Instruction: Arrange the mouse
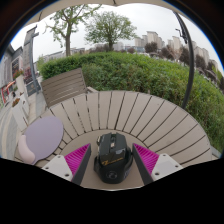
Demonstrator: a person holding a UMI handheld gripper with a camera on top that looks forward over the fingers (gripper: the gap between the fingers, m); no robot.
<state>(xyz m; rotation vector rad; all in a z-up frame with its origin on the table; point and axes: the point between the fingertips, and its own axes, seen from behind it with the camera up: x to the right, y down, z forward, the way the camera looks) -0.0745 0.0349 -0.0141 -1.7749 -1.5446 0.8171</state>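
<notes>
Setting: outdoors, slatted wooden surface (130, 115), hedge (130, 70) and trees (108, 27) beyond, buildings far off.
Mouse: black mouse (112, 156) sits on the slats, right between the pink pads (76, 159).
Tool: tool (111, 161) has its fingers apart, flanking the mouse; contact on either side can't be confirmed.
Nearby: round grey mat (43, 136) off to the left, wooden chair (64, 87) behind it.
Risk: judged, a lopsided close could skid the smooth shell along the slats or snag it in a gap.
</notes>
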